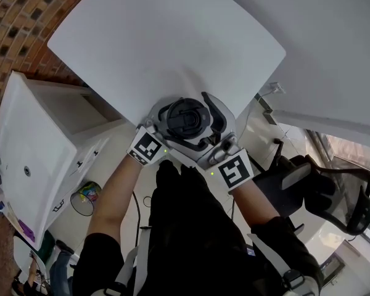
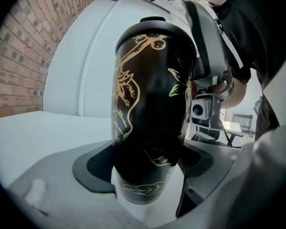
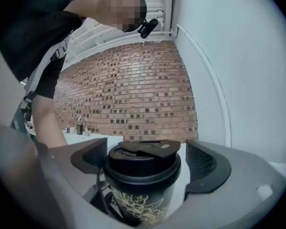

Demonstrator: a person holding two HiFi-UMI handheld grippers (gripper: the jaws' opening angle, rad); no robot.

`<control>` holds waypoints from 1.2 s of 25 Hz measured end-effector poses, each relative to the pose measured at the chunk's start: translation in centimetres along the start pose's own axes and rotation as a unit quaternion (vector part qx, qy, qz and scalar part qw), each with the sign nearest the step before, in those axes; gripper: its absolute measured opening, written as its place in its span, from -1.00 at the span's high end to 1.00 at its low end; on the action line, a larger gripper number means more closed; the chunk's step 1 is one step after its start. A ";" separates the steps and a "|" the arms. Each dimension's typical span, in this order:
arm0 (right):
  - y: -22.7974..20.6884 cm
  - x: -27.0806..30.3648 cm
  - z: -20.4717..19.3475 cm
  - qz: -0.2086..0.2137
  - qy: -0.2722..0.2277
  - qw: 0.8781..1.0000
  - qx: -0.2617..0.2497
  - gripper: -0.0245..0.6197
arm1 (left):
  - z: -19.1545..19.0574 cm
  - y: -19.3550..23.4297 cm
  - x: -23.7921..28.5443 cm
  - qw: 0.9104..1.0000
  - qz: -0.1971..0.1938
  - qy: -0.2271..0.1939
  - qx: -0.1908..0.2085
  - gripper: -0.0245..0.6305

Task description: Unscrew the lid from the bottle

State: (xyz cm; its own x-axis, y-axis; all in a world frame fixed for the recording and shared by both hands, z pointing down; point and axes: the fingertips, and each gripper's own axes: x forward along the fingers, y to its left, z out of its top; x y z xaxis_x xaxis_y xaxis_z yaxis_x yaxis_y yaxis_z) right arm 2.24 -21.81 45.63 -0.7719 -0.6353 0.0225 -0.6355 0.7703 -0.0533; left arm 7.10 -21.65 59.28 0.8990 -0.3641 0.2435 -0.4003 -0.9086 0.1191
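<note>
A black bottle (image 2: 150,94) with gold drawings stands upright near the white table's (image 1: 172,42) near corner. Its black flip-top lid (image 1: 186,118) is on, seen from above in the head view. My left gripper (image 2: 148,165) is shut low on the bottle's body, a pad (image 2: 93,168) pressed to each side. My right gripper (image 3: 147,162) comes in from the other side at lid (image 3: 143,157) height. Its jaws flank the lid, and a thin gap shows by the right pad (image 3: 205,168), so it is open. The bottle's base is hidden in the head view.
A white cabinet (image 1: 43,147) stands to the left below the table. A black office chair (image 1: 333,193) is at the right. A brick wall (image 3: 133,94) lies beyond the table, and the person's body is close behind both grippers.
</note>
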 end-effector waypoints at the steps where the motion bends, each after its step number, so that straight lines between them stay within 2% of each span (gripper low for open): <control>1: 0.0 0.2 0.1 -0.006 -0.001 1.000 -0.001 -0.61 | 0.0 0.0 0.0 1.000 0.000 0.000 0.000 -0.27; 7: 0.2 1.0 -0.5 -0.015 0.010 1.000 -0.005 -0.61 | 0.1 0.1 0.1 1.000 0.000 -0.001 0.000 -0.27; 14: 0.5 1.3 -1.0 -0.006 0.024 1.000 -0.006 -0.60 | 0.0 0.1 0.1 1.000 -0.001 0.000 -0.001 -0.26; 16: 0.5 1.2 -1.2 0.007 0.027 1.000 -0.005 -0.54 | 0.0 0.0 0.1 1.000 -0.001 0.000 -0.001 -0.26; 20: 1.0 1.0 -1.6 0.082 0.040 0.996 -0.008 -0.54 | 0.0 0.1 0.1 1.000 -0.002 0.000 -0.001 -0.26; 23: 1.5 0.9 -1.5 0.153 0.049 0.987 -0.016 -0.57 | 0.0 0.1 0.1 1.000 -0.002 0.001 -0.001 -0.26; 27: 2.2 0.7 -1.7 0.248 0.065 0.965 -0.047 -0.57 | 0.0 0.1 0.1 1.000 -0.002 0.001 -0.001 -0.26; 30: 2.5 0.4 -1.8 0.302 0.073 0.949 -0.045 -0.57 | 0.0 0.1 0.1 1.000 -0.002 0.001 -0.003 -0.26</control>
State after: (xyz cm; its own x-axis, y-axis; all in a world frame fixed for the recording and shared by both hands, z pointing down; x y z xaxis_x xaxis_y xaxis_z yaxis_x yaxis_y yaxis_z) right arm 0.31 -20.03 47.27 -0.9859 -0.0658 0.1537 -0.0688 0.9975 -0.0146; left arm 7.15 -21.74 59.36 0.9003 -0.3596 0.2453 -0.3973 -0.9091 0.1253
